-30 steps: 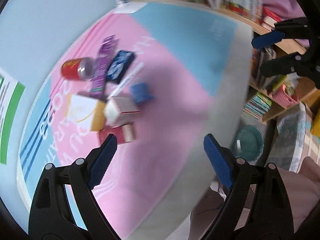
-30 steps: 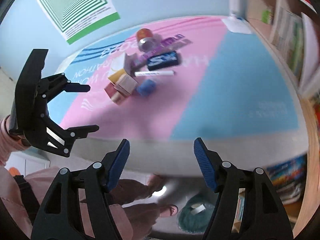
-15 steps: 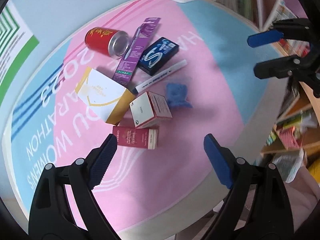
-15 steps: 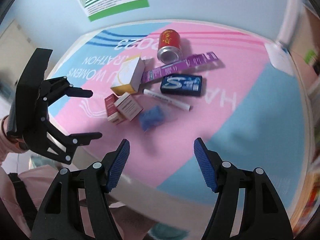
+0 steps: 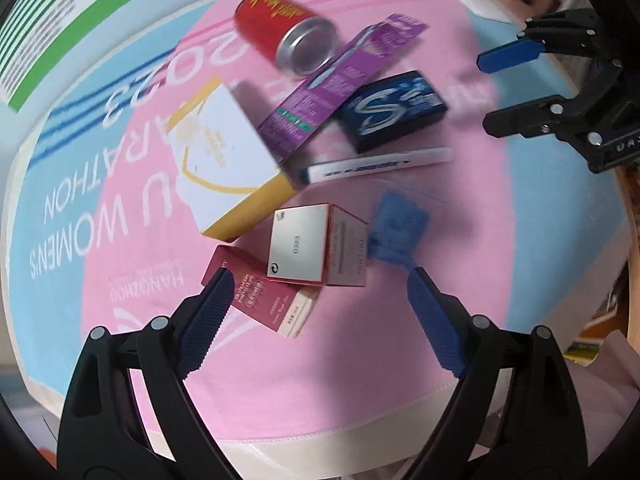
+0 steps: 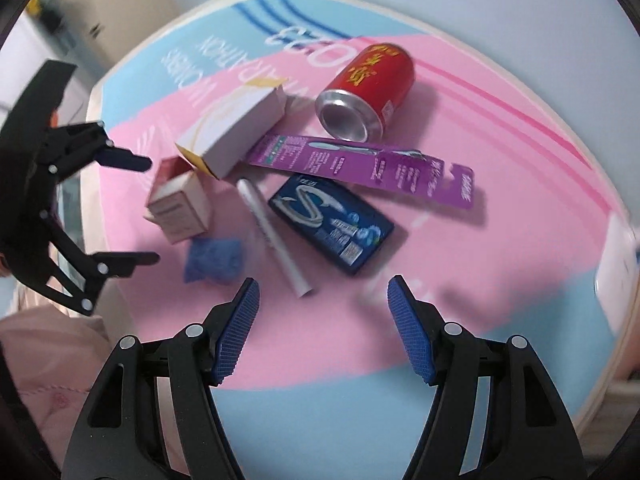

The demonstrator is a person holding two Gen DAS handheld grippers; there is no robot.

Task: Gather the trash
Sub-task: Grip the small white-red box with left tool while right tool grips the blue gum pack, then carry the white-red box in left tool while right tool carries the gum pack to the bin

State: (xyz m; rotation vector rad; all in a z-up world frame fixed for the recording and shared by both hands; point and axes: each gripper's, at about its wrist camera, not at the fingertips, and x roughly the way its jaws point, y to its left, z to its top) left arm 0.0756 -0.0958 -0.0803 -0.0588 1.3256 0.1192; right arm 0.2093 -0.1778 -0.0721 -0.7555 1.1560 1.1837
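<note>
The trash lies clustered on the pink-and-blue tablecloth (image 5: 360, 360): a red can (image 5: 284, 34) on its side, a purple toothbrush package (image 5: 340, 84), a blue gum pack (image 5: 394, 110), a white marker (image 5: 376, 166), small boxes (image 5: 316, 248), and a blue crumpled scrap (image 5: 398, 232). The left gripper (image 5: 320, 316) and right gripper (image 6: 322, 328) hover above, jaws spread, holding nothing.

The left gripper (image 5: 318, 312) and right gripper (image 6: 322, 326) are black plastic frames with silver screws. Their fingers (image 6: 236, 332) carry blue, finely ribbed pads. A pale pink sleeve (image 6: 52, 344) shows.
</note>
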